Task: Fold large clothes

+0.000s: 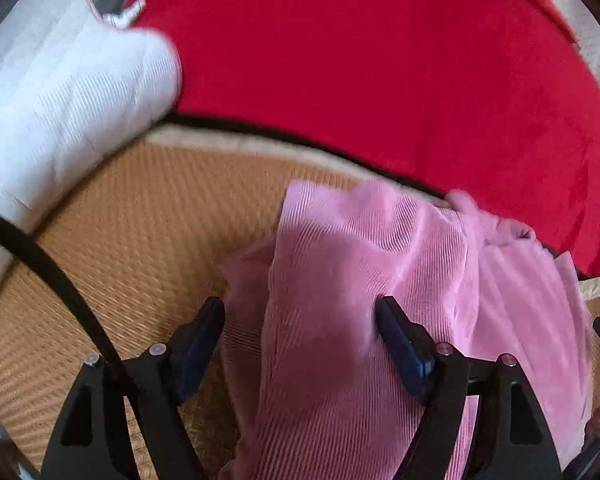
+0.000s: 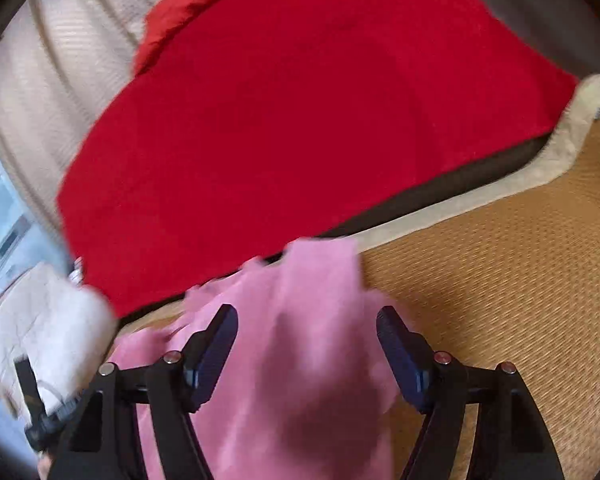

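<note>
A pink ribbed garment [image 1: 380, 280] lies bunched on a woven tan mat [image 1: 140, 240]. My left gripper [image 1: 300, 308] is open, its jaws wide apart on either side of a raised fold of the pink cloth. In the right wrist view the same pink garment [image 2: 300, 340] lies under my right gripper [image 2: 306, 316], which is also open and straddles the cloth. The right view is blurred. Whether the pads touch the cloth I cannot tell.
A large red cloth [image 1: 380, 72] covers a dark cushion behind the mat, also in the right view [image 2: 300, 120]. A white quilted pillow [image 1: 68, 100] lies at the left. A black cable [image 1: 40, 260] crosses the mat. Beige bedding [image 2: 60, 60] is at the back.
</note>
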Available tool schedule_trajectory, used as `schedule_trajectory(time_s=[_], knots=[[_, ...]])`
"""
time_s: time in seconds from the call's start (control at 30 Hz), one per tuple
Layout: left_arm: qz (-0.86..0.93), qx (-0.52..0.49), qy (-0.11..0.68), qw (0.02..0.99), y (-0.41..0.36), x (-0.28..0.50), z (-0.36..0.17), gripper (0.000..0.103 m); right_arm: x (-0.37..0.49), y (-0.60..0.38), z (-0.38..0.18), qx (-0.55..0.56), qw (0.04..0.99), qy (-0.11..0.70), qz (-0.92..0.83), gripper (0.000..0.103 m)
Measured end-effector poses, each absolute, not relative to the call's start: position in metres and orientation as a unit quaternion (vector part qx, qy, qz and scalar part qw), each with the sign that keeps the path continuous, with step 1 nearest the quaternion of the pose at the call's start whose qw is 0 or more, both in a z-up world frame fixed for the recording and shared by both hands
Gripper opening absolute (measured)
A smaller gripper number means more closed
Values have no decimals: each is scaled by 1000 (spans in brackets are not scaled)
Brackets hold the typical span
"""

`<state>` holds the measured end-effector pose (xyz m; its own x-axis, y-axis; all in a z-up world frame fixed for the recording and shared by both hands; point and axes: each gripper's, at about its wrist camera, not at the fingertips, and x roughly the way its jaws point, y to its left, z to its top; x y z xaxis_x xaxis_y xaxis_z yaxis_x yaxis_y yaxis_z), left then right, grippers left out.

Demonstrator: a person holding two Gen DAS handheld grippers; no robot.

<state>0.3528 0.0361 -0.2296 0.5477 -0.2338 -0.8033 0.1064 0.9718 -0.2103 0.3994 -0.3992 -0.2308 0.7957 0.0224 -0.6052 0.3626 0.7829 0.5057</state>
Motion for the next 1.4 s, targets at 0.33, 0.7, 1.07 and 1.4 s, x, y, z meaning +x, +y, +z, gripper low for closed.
schedule_trajectory(time_s=[0.33,0.7,1.07,1.4], knots=[[-81,-30,427,900,28,360,-237,82,455,-393,-261,283,883,373,-15,59],[-45,-7,407,912,21,363,-228,82,428,-380,-274,222,875,419,-101,12],[-53,-71,396,914,58,331,-197,82,358,-407,-227,300,886,338,-107,29],[-34,-72,424,902,70,306,-209,83,330,-361,-199,293,911,291,-4,59]])
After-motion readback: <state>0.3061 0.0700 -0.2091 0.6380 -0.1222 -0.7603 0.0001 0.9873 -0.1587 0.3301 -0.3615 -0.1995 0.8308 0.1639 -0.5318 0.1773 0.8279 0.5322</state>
